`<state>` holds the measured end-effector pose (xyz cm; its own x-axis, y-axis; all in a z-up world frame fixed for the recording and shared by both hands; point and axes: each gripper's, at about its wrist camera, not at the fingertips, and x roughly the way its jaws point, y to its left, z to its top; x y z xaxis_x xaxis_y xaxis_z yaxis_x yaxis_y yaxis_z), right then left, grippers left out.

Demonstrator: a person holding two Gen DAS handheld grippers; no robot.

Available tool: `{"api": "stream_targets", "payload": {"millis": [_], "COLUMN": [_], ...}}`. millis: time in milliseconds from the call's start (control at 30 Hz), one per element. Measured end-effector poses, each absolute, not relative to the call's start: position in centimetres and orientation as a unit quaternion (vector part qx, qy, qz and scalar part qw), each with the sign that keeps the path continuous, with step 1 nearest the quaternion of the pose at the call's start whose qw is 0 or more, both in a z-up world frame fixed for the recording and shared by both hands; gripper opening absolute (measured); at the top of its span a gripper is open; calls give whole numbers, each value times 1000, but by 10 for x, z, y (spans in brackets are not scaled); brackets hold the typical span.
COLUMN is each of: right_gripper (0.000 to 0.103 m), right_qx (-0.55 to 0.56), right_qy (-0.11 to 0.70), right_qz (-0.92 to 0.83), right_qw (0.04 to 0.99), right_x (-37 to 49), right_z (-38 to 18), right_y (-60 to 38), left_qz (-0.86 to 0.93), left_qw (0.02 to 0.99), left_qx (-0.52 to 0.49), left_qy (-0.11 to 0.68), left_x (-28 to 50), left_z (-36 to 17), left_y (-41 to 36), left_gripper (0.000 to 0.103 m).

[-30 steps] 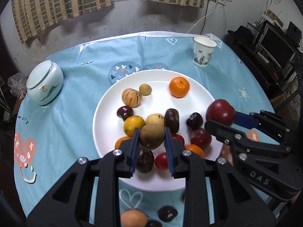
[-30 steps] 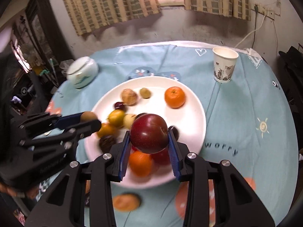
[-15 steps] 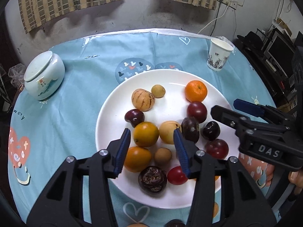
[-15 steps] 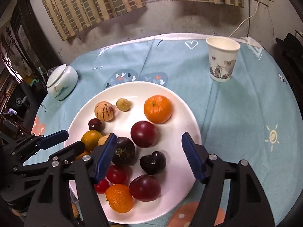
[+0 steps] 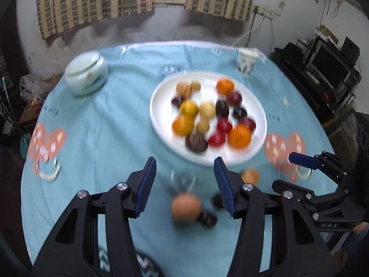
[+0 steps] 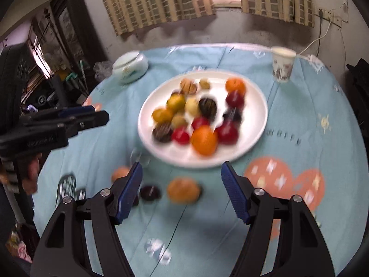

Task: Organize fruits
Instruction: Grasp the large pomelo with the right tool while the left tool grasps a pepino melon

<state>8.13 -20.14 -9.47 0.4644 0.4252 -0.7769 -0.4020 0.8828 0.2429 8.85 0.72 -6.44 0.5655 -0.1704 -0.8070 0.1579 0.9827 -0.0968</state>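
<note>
A white plate (image 5: pixel 155 112) (image 6: pixel 252 115) on the blue tablecloth holds several fruits: oranges, red and dark plums, yellow and brown ones. Loose on the cloth in front of it lie a tan round fruit (image 5: pixel 185 207) (image 6: pixel 183 189), dark fruits (image 5: pixel 208 218) (image 6: pixel 150 192) and another tan fruit (image 5: pixel 250 176) (image 6: pixel 120 173). My left gripper (image 5: pixel 184 182) hovers over the cloth short of the plate, its jaws opening, gripping nothing; the tan fruit lies on the cloth beneath. My right gripper (image 6: pixel 182 175) (image 5: pixel 306 161) is open and empty, also short of the plate. The frames are motion-blurred.
A pale ceramic lidded jar (image 5: pixel 86 73) (image 6: pixel 130 65) stands at the back left, a paper cup (image 5: pixel 246 61) (image 6: pixel 282 64) at the back right. Dark electronics (image 5: pixel 327 69) sit beyond the table's right edge. A hand (image 6: pixel 31 173) holds the left gripper (image 6: pixel 69 120).
Both grippers opened: the left let go of a brown fruit and the right of a red fruit onto the plate. Both then drew back towards the table's near side.
</note>
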Motion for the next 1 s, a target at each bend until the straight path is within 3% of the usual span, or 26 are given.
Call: {"api": "stream_targets", "payload": {"millis": [300, 433, 767, 867, 1000], "right_gripper": [70, 65, 64, 47, 44], "right_qx": [8, 7, -24, -19, -26], "right_qy": [494, 503, 520, 529, 529], "right_qz": [206, 207, 226, 240, 252], "right_qw": [845, 839, 823, 814, 810], "right_x": [71, 87, 111, 117, 119], "right_z": [-131, -135, -148, -155, -153], "right_y": [-200, -197, -180, -179, -177], "left_qz": [-91, -95, -89, -85, -80], "left_qw": [836, 837, 845, 845, 844], "left_qx": [-17, -25, -34, -38, -40], "left_qy": [541, 538, 527, 527, 529], "left_x": [4, -2, -3, -1, 2], "left_z": [-127, -123, -109, -109, -110], "left_y": [24, 22, 19, 20, 21], "left_gripper": [53, 53, 53, 53, 53]}}
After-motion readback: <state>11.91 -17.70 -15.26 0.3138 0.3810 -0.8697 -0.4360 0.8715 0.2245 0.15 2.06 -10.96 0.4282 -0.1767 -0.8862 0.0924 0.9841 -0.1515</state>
